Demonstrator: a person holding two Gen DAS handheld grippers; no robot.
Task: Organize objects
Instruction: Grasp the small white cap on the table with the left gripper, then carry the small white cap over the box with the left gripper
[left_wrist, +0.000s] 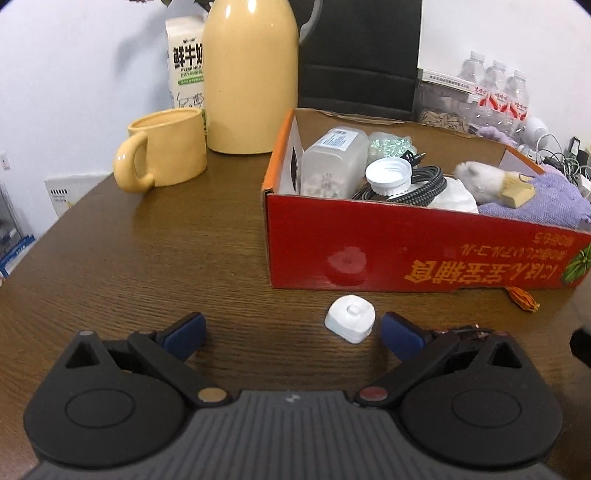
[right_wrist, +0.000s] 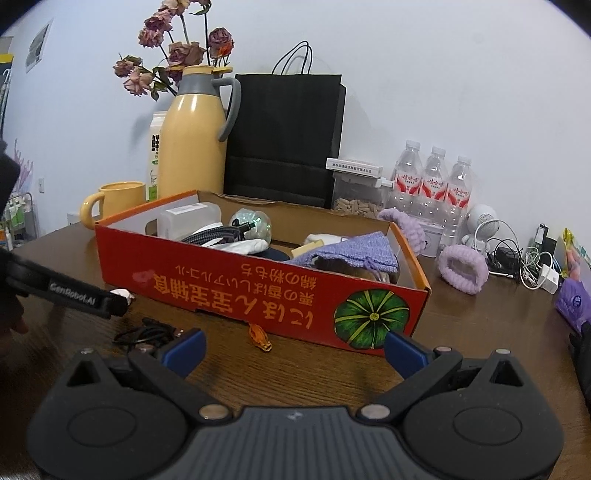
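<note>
Left gripper (left_wrist: 291, 334) wide open, holding nothing; white cap (left_wrist: 350, 318) sits just inside its right finger, w/ red box (left_wrist: 406, 254) ahead. Risk: off-centre closing may flick cap away. Right gripper (right_wrist: 293, 349) open, empty.

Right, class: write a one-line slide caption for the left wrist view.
Open left gripper nears a small white cap lying on the wooden table before the red box.

Bright, even indoor light; sharp focus, fisheye-bent edges.
</note>
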